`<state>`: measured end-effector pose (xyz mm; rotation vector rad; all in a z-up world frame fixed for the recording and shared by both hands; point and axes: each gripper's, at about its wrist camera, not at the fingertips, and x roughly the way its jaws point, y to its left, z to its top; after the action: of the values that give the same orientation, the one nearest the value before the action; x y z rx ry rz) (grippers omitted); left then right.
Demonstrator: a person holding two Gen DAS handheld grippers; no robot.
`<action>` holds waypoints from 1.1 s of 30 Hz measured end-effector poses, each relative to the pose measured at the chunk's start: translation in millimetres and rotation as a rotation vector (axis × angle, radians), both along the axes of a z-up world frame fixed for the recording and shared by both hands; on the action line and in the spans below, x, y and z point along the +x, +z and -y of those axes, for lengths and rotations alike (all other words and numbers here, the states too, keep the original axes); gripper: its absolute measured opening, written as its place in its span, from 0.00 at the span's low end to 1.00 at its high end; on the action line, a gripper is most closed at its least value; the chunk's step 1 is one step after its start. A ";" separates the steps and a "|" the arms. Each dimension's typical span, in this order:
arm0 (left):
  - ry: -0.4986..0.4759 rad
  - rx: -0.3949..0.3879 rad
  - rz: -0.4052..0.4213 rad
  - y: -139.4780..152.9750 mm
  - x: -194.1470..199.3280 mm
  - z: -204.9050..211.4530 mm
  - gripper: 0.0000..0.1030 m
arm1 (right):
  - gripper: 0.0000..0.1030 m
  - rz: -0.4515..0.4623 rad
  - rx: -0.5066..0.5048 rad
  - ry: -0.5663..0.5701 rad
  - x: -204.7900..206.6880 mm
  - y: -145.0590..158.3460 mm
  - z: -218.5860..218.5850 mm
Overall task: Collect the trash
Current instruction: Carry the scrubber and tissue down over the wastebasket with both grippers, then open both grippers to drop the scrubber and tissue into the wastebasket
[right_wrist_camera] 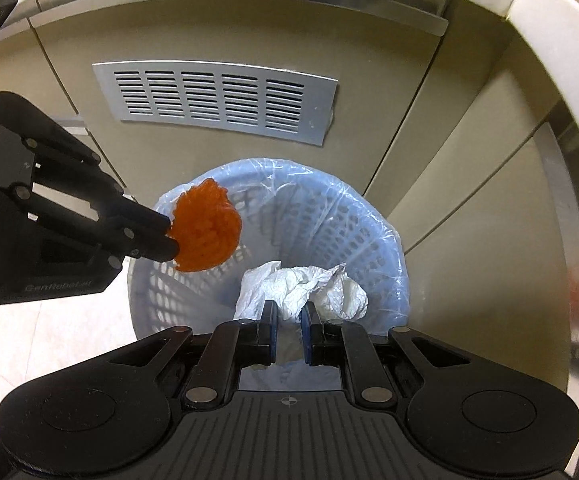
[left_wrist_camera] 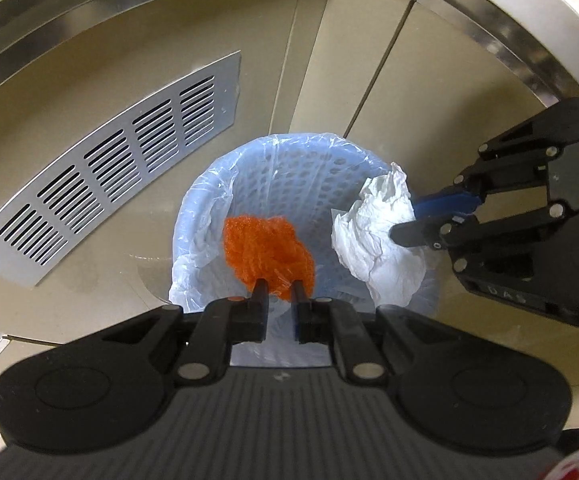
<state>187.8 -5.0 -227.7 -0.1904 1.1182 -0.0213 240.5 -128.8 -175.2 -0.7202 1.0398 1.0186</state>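
Trash bin, a pale blue perforated basket lined with a clear plastic bag, stands on the floor against a beige cabinet front. A grey slotted vent plate is fixed to that cabinet, to the left of the bin and beyond it. A white bench edge curves overhead along the right side.

Crumpled white tissue hangs over the right part of the bin's mouth. The right tool points steeply down, and its blue-padded fingers are closed onto the tissue's near edge. From the left wrist view the same tool enters from the right, its tips buried in the paper.

Orange mesh wad hangs over the left part of the bin's mouth. The left tool also points steeply down, its black fingers pinched on the wad's near edge. From the right wrist view this tool reaches in from the left, and the wad sits at its tips above the bin's left rim.

Both items are held above the bin, well apart from each other.
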 end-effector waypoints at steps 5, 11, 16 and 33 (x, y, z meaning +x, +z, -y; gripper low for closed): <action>-0.002 -0.004 -0.005 -2.6 0.8 -1.1 0.10 | 0.12 0.005 -0.011 0.008 0.0 -4.0 -1.9; 0.005 -0.006 -0.007 -4.6 2.1 -2.8 0.27 | 0.35 0.001 -0.024 0.026 4.0 -12.5 -2.6; 0.012 0.007 -0.007 0.1 -1.8 -4.6 0.27 | 0.46 -0.003 -0.007 0.030 6.7 -11.5 -0.5; 0.116 0.100 0.133 81.8 -33.2 -23.7 0.38 | 0.46 0.095 0.138 0.039 -7.4 62.7 -2.9</action>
<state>154.6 18.7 -145.9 -0.1614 0.9713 0.1233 233.1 -125.9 -112.5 -0.6709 0.8671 1.0683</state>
